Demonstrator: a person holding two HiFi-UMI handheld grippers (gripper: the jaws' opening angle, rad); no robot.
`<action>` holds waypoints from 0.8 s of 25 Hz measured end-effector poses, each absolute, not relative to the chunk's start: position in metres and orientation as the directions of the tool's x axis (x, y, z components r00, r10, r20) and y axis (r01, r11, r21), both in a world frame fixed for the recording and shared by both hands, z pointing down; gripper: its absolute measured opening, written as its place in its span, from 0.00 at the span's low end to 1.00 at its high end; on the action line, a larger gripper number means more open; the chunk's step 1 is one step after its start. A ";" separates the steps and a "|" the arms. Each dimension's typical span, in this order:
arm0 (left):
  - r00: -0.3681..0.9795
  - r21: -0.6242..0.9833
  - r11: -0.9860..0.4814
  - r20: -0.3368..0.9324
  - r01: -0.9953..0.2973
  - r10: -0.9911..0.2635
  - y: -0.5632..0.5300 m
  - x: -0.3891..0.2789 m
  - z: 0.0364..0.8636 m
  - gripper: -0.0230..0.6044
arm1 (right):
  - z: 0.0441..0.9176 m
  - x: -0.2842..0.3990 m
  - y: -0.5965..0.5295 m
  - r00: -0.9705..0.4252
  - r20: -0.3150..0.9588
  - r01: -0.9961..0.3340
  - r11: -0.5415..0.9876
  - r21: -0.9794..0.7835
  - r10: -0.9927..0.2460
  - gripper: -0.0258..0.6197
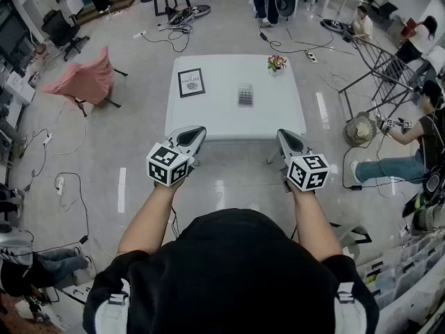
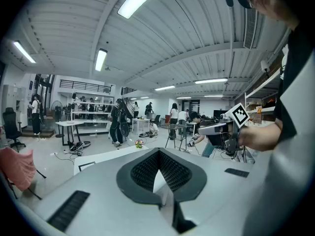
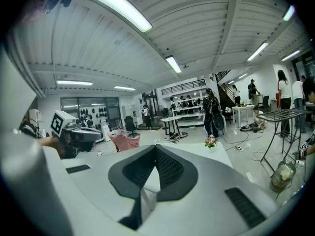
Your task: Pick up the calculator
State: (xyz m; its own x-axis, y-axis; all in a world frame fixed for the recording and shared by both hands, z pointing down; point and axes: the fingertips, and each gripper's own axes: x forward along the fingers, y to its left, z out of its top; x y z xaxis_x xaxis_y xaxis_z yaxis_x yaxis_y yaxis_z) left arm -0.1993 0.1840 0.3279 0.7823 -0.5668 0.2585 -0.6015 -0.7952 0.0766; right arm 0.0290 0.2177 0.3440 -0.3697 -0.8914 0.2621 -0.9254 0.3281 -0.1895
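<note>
The calculator lies mid-way across the white table, long axis running near to far, beyond and between the left gripper and right gripper, both closed on nothing, the right seemingly slightly nearer.

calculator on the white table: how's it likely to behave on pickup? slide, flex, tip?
The calculator looks thin and flat, lying keys-up on the table, so probably rigid, light, and unlikely to roll or tip. The table looks smooth, so it may slide if nudged. Its low profile likely leaves little edge to pinch.
</note>
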 end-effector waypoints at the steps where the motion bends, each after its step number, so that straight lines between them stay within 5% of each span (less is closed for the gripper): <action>1: 0.785 0.076 -0.798 0.260 -0.598 -0.563 0.185 -0.201 0.329 0.06 | 0.343 0.027 0.219 -0.366 0.260 -0.927 0.325 -0.187 -0.893 0.05; 16: 0.805 0.082 -0.820 0.272 -0.566 -0.528 0.181 -0.230 0.334 0.06 | 0.335 -0.003 0.211 -0.323 0.239 -0.940 0.280 -0.198 -0.916 0.05; 20: 0.809 0.083 -0.827 0.283 -0.557 -0.516 0.180 -0.237 0.340 0.06 | 0.342 -0.008 0.211 -0.314 0.255 -0.943 0.269 -0.199 -0.914 0.13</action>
